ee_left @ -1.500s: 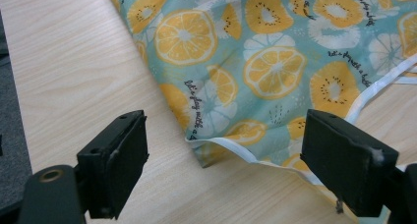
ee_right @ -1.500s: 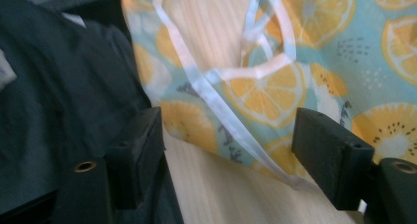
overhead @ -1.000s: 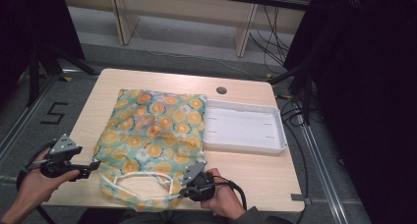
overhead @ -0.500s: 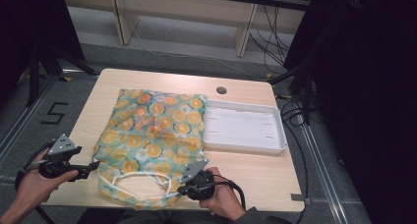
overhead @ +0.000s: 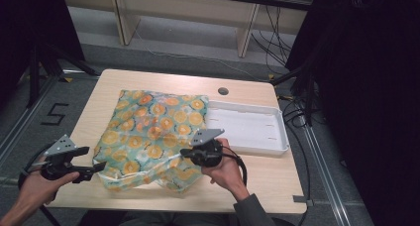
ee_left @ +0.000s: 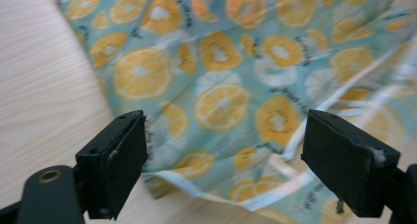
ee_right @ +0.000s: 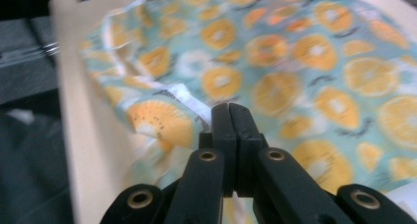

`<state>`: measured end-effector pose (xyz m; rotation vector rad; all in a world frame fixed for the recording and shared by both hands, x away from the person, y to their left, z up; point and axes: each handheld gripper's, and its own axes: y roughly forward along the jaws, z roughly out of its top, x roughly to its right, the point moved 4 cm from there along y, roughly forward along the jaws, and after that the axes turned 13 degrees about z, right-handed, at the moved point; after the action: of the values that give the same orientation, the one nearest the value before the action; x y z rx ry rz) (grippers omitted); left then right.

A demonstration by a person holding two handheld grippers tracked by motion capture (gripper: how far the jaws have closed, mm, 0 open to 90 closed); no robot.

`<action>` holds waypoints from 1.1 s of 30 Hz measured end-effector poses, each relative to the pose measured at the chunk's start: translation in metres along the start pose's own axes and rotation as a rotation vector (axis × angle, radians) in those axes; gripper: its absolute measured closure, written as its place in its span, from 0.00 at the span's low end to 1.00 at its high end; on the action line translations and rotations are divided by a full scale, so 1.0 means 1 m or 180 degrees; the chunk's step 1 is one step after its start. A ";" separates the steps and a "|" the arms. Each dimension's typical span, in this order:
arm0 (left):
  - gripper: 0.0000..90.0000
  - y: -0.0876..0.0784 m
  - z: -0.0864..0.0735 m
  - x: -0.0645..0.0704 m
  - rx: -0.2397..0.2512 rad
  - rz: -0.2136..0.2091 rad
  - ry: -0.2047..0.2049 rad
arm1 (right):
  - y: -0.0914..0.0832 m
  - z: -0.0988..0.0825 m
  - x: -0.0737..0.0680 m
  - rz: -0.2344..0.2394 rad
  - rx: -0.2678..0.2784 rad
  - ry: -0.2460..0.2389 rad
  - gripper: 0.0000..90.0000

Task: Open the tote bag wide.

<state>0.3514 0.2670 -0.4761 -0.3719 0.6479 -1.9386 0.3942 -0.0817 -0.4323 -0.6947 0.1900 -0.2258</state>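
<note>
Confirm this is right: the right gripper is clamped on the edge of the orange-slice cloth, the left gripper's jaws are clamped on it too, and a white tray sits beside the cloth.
Not quite. The left gripper is open, its jaws wide apart around the cloth, as the left gripper view shows. The right gripper is indeed clamped on the cloth's edge, and the white tray sits beside it.

The high view looks forward and down from the person's side, taking in the whole table from some way off. The left gripper view sits low and close, facing the orange-print cloth across its near edge — table wood beside it. The right gripper view looks close along that cloth too — all three views share it.
</note>
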 end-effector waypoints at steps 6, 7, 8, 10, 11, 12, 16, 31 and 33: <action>0.18 0.003 -0.002 0.020 0.0017 -0.0399 0.0150 | 0.011 0.007 0.035 -0.0140 0.0064 0.0300 1.00; 0.18 0.004 -0.003 0.025 0.0005 -0.0466 0.0245 | 0.013 0.007 0.040 -0.0162 0.0083 0.0288 1.00; 0.18 0.005 -0.005 0.030 -0.0003 -0.0518 0.0349 | 0.014 0.007 0.043 -0.0176 0.0049 0.0361 1.00; 0.18 0.007 -0.007 0.035 -0.0043 -0.0547 0.0458 | 0.016 0.007 0.049 -0.0182 0.0066 0.0399 1.00; 0.18 0.010 -0.011 0.042 -0.0186 -0.0612 0.0657 | 0.017 0.007 0.050 -0.0176 0.0059 0.0430 1.00; 0.17 0.012 -0.013 0.045 -0.0227 -0.0623 0.0751 | 0.018 0.006 0.053 -0.0192 0.0062 0.0429 1.00; 0.19 0.022 -0.018 0.050 -0.0410 -0.0510 0.0982 | 0.017 0.005 0.056 -0.0197 0.0065 0.0510 1.00; 0.98 0.003 -0.003 0.048 -0.0257 -0.0623 0.1081 | 0.013 -0.002 0.051 -0.0151 0.0044 0.0481 1.00; 0.98 -0.003 -0.001 0.054 -0.0209 -0.0688 0.0999 | 0.012 -0.003 0.046 -0.0166 0.0061 0.0497 1.00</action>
<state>0.3248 0.2193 -0.4768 -0.1838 0.9069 -2.2095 0.4396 -0.0874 -0.4472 -0.6636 0.3187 -0.3317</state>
